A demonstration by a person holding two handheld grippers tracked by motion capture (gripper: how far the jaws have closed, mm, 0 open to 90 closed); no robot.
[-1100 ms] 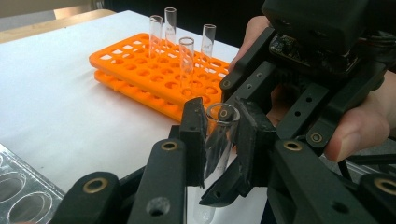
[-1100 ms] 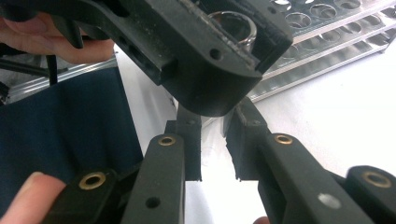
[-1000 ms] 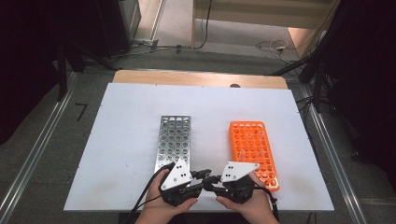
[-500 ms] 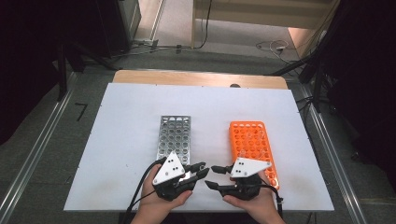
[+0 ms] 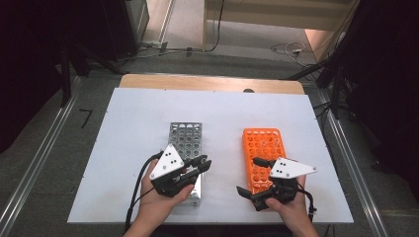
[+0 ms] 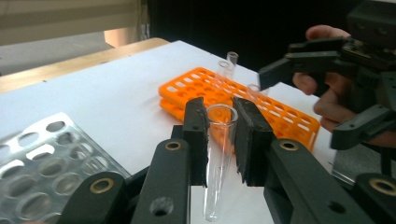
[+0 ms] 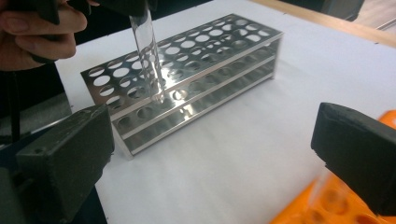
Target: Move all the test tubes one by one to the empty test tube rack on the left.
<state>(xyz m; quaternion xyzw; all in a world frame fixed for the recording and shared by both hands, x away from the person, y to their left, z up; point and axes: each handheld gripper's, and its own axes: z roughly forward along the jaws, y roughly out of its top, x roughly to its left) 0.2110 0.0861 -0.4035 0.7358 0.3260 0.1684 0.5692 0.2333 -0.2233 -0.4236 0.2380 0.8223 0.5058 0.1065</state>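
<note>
The left gripper pinches a clear tube between its jaws, near the table's front edge. The tube's tip hangs just above the metal rack, at its near end. The right gripper is spread wide, holding nothing, beside the orange rack, where more tubes stand.

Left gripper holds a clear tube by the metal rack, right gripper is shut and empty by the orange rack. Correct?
Not quite: the right gripper is open, its fingers wide apart in the right gripper view. The rest holds: the left gripper clamps the tube by the metal rack; the orange rack is by the right.
</note>
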